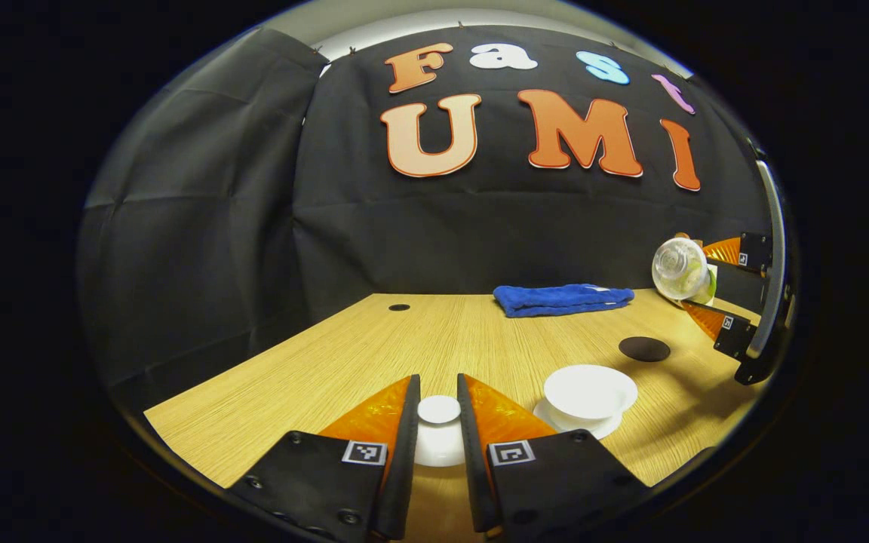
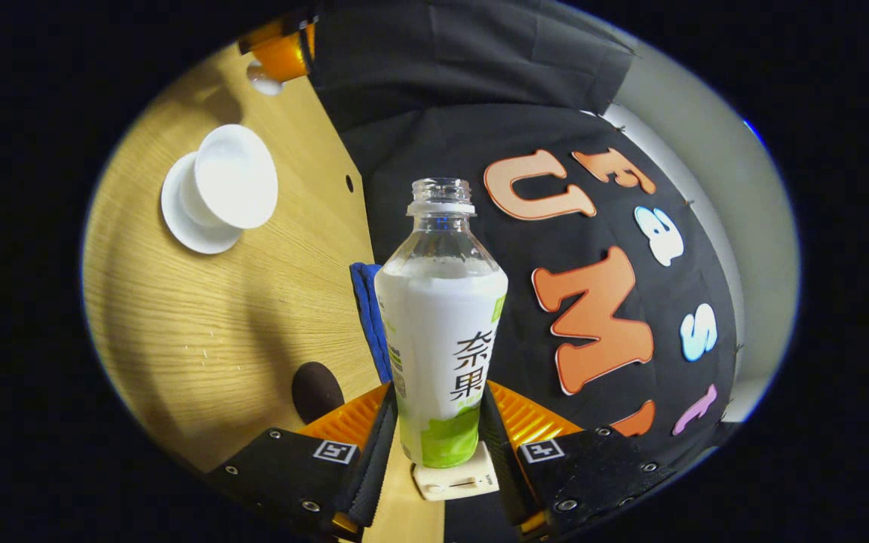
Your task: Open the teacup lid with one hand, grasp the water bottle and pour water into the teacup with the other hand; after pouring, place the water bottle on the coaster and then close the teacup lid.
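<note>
Black cloth walls close off a pale wooden bench (image 1: 404,339), where a folded blue towel (image 1: 563,299) lies at the back. Near it sits a dark round coaster (image 1: 644,348). Just in front of that, the open teacup (image 1: 590,392) stands on its saucer (image 1: 578,426). The left hand-held gripper (image 1: 438,422) pinches the lid (image 1: 438,430) by its knob, beside the cup. The right hand-held gripper (image 2: 440,422) clamps the uncapped water bottle (image 2: 440,324), tilted, in the air.
</note>
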Motion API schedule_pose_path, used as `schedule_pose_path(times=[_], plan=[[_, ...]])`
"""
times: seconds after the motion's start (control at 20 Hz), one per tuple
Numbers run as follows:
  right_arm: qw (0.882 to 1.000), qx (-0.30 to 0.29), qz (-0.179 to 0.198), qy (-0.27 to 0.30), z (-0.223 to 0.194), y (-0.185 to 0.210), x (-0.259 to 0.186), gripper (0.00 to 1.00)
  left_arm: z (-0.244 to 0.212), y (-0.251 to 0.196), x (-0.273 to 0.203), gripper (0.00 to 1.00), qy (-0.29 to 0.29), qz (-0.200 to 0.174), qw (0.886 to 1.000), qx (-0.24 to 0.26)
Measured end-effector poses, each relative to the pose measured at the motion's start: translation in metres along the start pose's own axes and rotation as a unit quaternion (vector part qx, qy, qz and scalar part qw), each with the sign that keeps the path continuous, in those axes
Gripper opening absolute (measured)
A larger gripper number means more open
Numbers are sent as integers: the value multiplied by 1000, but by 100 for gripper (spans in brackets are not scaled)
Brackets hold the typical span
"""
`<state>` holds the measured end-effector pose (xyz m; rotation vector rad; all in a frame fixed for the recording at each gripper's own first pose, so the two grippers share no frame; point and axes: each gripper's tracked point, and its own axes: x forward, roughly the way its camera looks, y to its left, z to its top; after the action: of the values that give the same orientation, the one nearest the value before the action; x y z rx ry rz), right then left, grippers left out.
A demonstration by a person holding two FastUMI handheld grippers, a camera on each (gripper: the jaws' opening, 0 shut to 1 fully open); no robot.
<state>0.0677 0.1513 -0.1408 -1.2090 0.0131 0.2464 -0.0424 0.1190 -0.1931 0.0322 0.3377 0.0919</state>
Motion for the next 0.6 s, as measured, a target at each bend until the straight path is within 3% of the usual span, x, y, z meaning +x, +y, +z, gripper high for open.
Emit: schedule_pose_path(times=[0.05,0.45,0.6], plan=[[1000,-18,-2,-6,2,0,0,64,0,0,0,35,0,0,1000,0],[994,-104,-2,-42,9,-2,-4,64,-1,5,1,32,1,-5,1000,-4],[989,-134,-9,-53,14,-2,-6,67,-1,5,1,35,3,-8,1000,-10]])
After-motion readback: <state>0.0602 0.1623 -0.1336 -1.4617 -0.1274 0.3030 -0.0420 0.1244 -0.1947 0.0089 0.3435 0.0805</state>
